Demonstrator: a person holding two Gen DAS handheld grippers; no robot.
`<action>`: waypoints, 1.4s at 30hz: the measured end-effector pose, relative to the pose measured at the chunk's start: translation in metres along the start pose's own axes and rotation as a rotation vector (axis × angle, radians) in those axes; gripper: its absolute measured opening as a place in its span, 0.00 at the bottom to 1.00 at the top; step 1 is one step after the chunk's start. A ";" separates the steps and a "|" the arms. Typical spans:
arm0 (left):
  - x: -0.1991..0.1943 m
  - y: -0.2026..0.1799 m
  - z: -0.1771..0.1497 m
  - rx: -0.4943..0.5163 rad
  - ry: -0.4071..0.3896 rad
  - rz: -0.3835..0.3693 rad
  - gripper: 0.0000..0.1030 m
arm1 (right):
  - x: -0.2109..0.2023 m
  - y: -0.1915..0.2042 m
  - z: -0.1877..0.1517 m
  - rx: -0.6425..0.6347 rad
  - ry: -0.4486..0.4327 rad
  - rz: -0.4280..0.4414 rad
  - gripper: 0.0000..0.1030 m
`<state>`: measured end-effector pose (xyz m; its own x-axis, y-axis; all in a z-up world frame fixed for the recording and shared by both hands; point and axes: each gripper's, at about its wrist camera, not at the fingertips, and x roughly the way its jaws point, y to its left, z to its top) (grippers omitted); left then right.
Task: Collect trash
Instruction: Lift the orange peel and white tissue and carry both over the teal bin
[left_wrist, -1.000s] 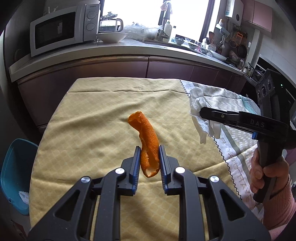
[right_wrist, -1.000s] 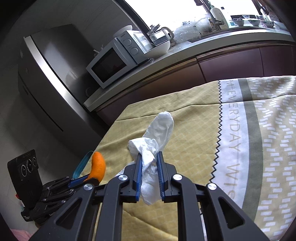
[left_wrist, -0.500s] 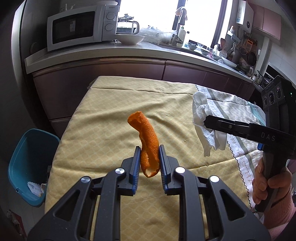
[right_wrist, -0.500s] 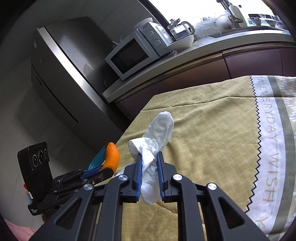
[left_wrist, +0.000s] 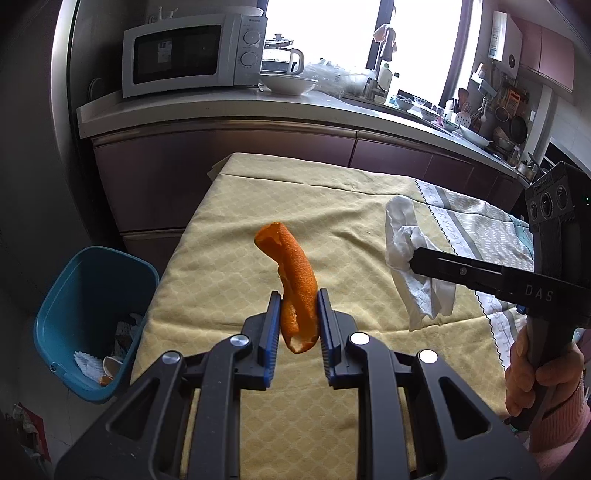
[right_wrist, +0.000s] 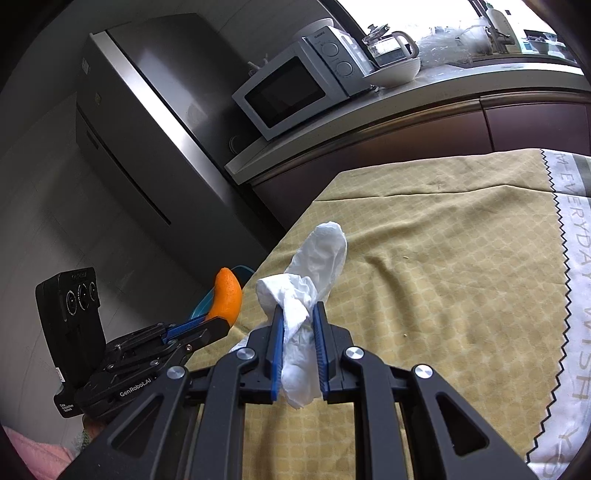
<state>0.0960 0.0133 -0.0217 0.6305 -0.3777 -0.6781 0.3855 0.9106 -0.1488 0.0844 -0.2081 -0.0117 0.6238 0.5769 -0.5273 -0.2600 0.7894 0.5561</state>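
Now left claw (left_wrist: 296, 325) pinches orange peel (left_wrist: 293, 284) – right claw (right_wrist: 298, 345) pinches tissue (right_wrist: 308, 291), both tilted down.

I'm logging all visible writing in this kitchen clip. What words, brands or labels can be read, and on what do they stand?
"DAS": on the right gripper, along its side.
"GenRobot.AI": on the left gripper, on its body.
"Data Acquisition System": small white label low on the left gripper's body.
"EVERYDAY WISH": part of the lettering on the tablecloth border; the rest is cut off.
Brand above the microwave dials: too small to read.
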 end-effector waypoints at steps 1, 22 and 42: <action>-0.001 0.002 0.000 -0.002 -0.001 0.003 0.19 | 0.001 0.002 0.000 -0.002 0.003 0.004 0.14; -0.017 0.032 -0.002 -0.051 -0.025 0.048 0.19 | 0.033 0.034 0.001 -0.058 0.057 0.044 0.14; -0.029 0.062 -0.006 -0.099 -0.045 0.099 0.19 | 0.072 0.067 0.006 -0.112 0.106 0.088 0.14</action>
<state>0.0979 0.0816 -0.0153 0.6927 -0.2904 -0.6601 0.2529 0.9550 -0.1548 0.1165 -0.1151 -0.0084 0.5151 0.6590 -0.5481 -0.3940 0.7500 0.5314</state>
